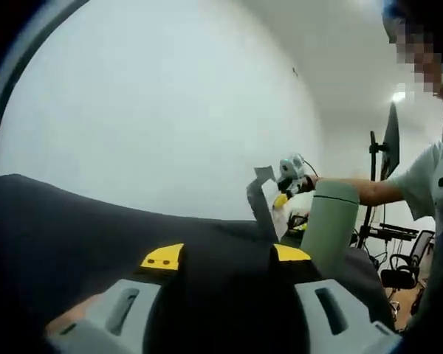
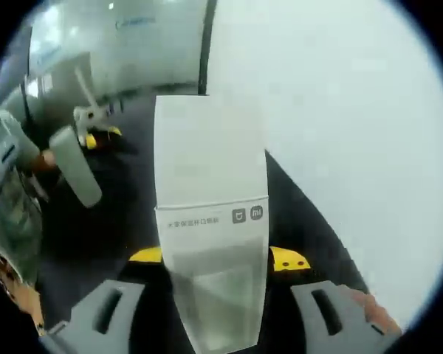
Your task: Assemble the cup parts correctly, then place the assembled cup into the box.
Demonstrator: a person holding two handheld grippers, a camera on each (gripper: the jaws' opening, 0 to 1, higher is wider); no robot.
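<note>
In the right gripper view a tall white carton box (image 2: pixel 210 221) with a small printed logo stands between the jaws of my right gripper (image 2: pixel 215 258), which is shut on its lower part. From the left gripper view that same right gripper (image 1: pixel 292 173) is at mid-right with the box's grey flap (image 1: pixel 261 198) beside it. A sage-green cup (image 1: pixel 329 225) with its lid on rises just right of my left gripper (image 1: pixel 227 255). The left jaws are open, with just the black cloth between them. The cup (image 2: pixel 75 173) also appears far left in the right gripper view, tilted.
Black cloth covers the table (image 1: pixel 96 221), with a white wall behind it. A person (image 1: pixel 428 177) stands at the right, one arm stretched to the right gripper. A monitor on a stand (image 1: pixel 387 144) and an office chair (image 1: pixel 406 269) are behind. A white-and-yellow device (image 2: pixel 96 127) sits past the cup.
</note>
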